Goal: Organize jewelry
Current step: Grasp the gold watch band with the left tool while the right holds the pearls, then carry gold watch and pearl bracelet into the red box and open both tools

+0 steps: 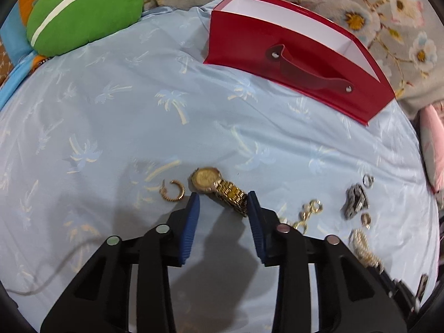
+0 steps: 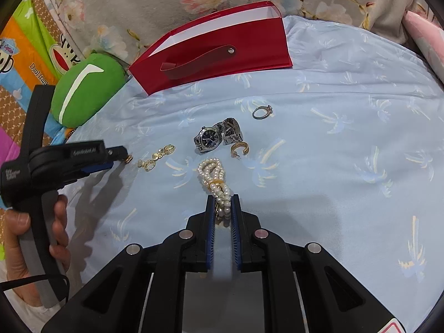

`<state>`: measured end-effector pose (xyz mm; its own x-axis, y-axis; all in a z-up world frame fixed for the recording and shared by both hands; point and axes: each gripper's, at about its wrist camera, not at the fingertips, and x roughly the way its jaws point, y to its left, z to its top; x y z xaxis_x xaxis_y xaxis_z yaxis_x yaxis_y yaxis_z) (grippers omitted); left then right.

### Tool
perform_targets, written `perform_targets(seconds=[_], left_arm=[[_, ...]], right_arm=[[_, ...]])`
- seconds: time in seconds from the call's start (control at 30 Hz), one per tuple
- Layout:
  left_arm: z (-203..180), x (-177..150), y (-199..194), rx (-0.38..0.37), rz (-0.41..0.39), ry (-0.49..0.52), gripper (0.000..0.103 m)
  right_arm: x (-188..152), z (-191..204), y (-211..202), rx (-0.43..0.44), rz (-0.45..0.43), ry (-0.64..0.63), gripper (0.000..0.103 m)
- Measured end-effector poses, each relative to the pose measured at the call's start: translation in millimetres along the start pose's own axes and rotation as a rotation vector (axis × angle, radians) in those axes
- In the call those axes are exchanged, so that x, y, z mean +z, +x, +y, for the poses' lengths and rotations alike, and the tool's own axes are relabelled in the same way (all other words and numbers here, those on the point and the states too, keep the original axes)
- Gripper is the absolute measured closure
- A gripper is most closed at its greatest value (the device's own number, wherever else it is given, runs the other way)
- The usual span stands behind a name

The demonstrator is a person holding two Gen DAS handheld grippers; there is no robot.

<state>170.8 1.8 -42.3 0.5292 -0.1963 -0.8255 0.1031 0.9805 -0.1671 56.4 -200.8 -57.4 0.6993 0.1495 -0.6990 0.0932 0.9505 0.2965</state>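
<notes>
I'm at the picking-up step, with a piece lined up at each tool and nothing yet in the red gift bag (image 1: 241, 36), which lies on its side, mouth open, at the far edge of the bed.

My left gripper (image 1: 223, 198) straddles the band of the gold watch (image 1: 206, 180) near the sheet's near edge. The right-hand pad is against the links. The other pad shows a strip of sheet between itself and the band, so I read this tool as not yet clamped. A gold hoop earring (image 1: 173, 190) lies just beside that pad, clear of the jaws.

My right gripper (image 2: 222, 198) is clenched on the near end of the pearl strand (image 2: 211, 170), the rest of which trails on the sheet toward the silver watch (image 2: 212, 137).

Next, I judge, the left needs to finish pinching the band squarely. The linked band may sag or slip. Then both pieces go across to the bag's mouth.
</notes>
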Motion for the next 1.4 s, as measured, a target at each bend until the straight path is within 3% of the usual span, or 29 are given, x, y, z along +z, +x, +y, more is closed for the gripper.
perform_targets(seconds=[0.17, 0.33, 0.37, 0.43, 0.57, 0.67, 0.73, 0.77, 0.87, 1.4], left_arm=[[6.3, -9.2, -7.4, 0.002, 0.010, 0.029, 0.082], [10.5, -11.1, -12.1, -0.025, 0.004, 0.013, 0.081], [9.0, -10.4, -13.6, -0.030, -0.004, 0.012, 0.079], [3.3, -7.1, -15.7, -0.032, -0.020, 0.013, 0.059], [-6.0, 3.5, -6.7, -0.019, -0.027, -0.005, 0.054], [-7.9, 6.2, 3.7, 0.006, -0.012, -0.019, 0.060], [-6.4, 4.7, 3.3, 0.013, -0.006, -0.017, 0.081], [-4.1, 4.0, 2.7, 0.003, -0.002, -0.023, 0.086], [3.0, 0.5, -2.7, -0.028, 0.002, -0.026, 0.091], [6.4, -1.3, -68.3, -0.104, -0.106, 0.042, 0.093]], right_arm=[[-0.3, -0.1, 0.1, -0.001, -0.001, 0.001, 0.092], [-0.6, -0.6, 0.1, -0.002, -0.002, 0.008, 0.092], [-0.8, -0.7, 0.0, -0.002, -0.002, 0.009, 0.092], [-0.6, -1.3, 0.4, -0.002, 0.000, 0.010, 0.092], [-0.8, -1.3, 0.1, -0.003, 0.000, 0.012, 0.092], [-0.7, -1.4, 0.2, -0.005, -0.001, 0.010, 0.092], [-0.7, -1.9, 0.1, -0.002, -0.002, 0.012, 0.092], [-0.4, -2.1, 0.2, 0.000, -0.003, 0.013, 0.092], [-0.3, -1.5, -0.7, 0.005, -0.007, 0.013, 0.092], [28.1, 15.1, -41.8, 0.034, -0.117, -0.004, 0.092]])
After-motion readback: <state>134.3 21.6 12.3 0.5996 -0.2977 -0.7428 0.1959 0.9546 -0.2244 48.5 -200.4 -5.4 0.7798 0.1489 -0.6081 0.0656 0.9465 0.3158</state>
